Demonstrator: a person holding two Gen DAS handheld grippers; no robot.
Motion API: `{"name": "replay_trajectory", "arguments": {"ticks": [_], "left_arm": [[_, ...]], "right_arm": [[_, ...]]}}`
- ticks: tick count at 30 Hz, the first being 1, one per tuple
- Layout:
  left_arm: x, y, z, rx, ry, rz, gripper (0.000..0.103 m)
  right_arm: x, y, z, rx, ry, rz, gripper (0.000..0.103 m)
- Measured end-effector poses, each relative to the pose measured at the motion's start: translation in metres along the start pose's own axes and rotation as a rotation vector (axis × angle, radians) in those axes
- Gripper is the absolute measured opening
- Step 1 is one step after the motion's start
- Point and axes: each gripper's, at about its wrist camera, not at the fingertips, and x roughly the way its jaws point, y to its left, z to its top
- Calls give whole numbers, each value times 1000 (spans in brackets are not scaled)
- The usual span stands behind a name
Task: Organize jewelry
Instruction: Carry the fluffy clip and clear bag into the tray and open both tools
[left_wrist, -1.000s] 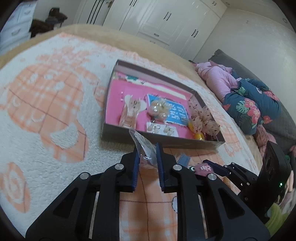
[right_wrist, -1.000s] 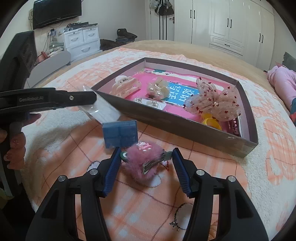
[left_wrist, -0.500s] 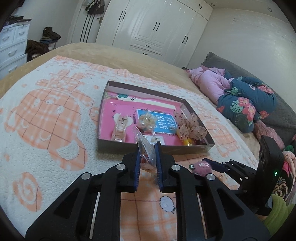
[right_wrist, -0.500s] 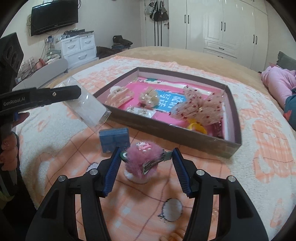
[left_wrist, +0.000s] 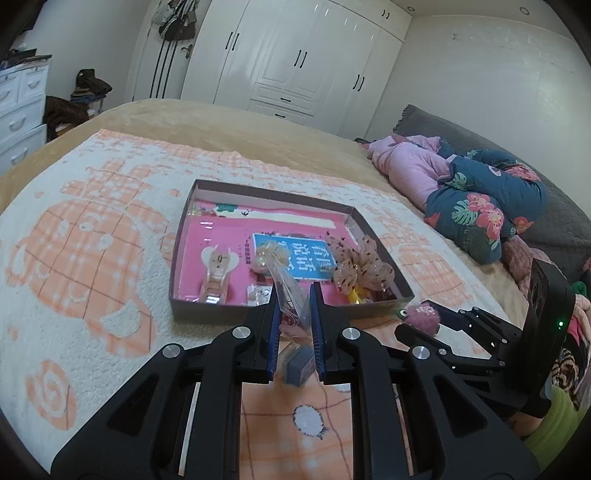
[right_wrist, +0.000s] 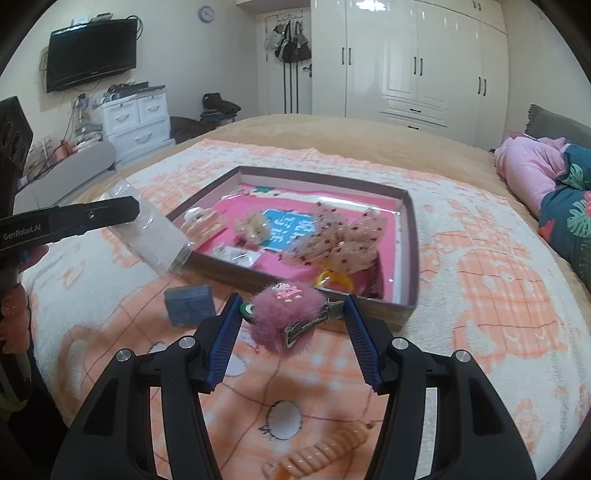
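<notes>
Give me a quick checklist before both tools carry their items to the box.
1. Left tool shut on the clear packet: ok.
2. Right tool shut on the fluffy pink hair clip: ok.
3. Free pink floor in the box: ok, far half bare.
4. Blue case outside the box, apart from both tools: ok.
5. Packet contents secure: cannot tell.

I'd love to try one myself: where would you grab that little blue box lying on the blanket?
Grip the blue box across its two straight side edges, coming down from above. It lies flat on the blanket, low and squarish, so I would guess that only those edges give the jaws parallel faces.
</notes>
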Motion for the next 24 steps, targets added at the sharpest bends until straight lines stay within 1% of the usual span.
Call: {"name": "replay_trajectory", "arguments": {"ticks": [13,18,24], "left_arm": [[22,-22,13,40,4,-35,9],[34,-31,18,59,5,-50,9],[45,-33,21,65,11,-64,9]], "right_arm": [[-6,-32,8,73,-33,-39,54],[-5,-42,10,86,-36,-66,54],[-1,-49,12,81,-41,-106,55]]}}
